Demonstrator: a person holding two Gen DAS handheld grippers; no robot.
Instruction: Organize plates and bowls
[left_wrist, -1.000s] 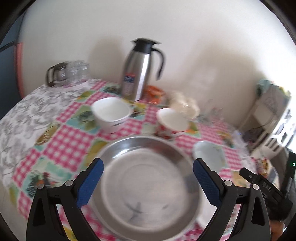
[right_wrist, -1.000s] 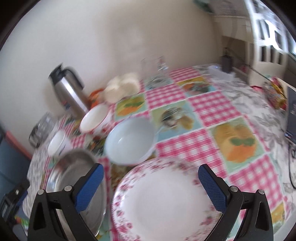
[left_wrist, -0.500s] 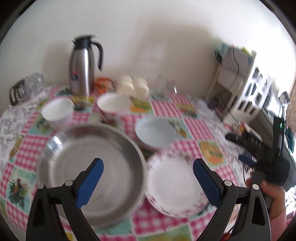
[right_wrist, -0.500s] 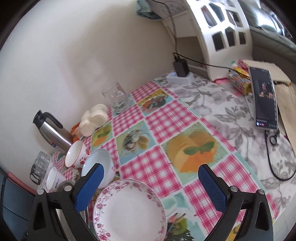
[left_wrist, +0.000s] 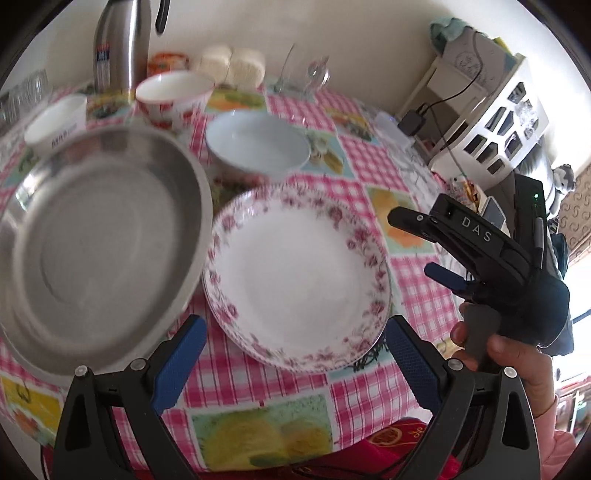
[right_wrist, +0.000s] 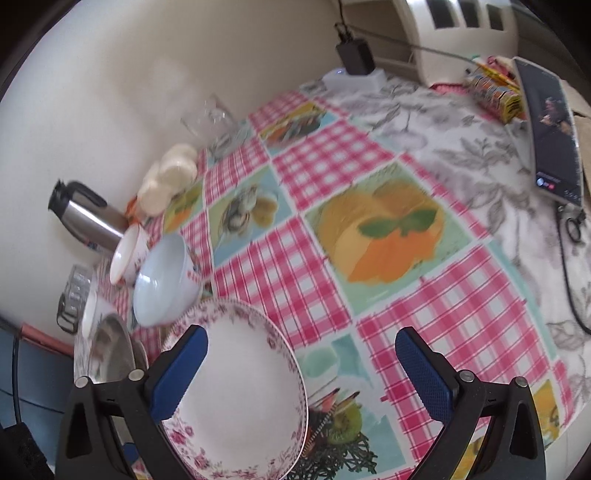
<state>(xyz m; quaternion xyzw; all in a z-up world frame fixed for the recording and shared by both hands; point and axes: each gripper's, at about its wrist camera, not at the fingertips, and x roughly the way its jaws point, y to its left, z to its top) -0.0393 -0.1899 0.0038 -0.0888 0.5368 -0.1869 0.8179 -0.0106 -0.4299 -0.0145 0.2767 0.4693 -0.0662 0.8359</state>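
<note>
Floral plate (left_wrist: 297, 275): centre of the left wrist view, flat on the surface (left_wrist: 258, 421), its left rim touching or just under the rim of the steel pan (left_wrist: 92, 243). Judged glazed ceramic: stiff, moderately heavy, slippery, liable to chip. Best hold is the raised rim at the near or right edge; a second rim line beneath suggests more than one plate stacked, not confirmed.

Steel pan: left of frame, empty, rigid, smooth, probably light; take by the rim.

Blue bowl (left_wrist: 258, 146): upper centre, empty, fragile. Red-patterned bowl (left_wrist: 173, 94) and white cup (left_wrist: 55, 120): upper left; both appear empty.

Left gripper (left_wrist: 291, 365): released, jaws spread wide at lower frame, straddling the plate's near rim, holding nothing.

Right gripper (right_wrist: 299, 373): likewise released and empty; the plate lies under its left finger.
</note>
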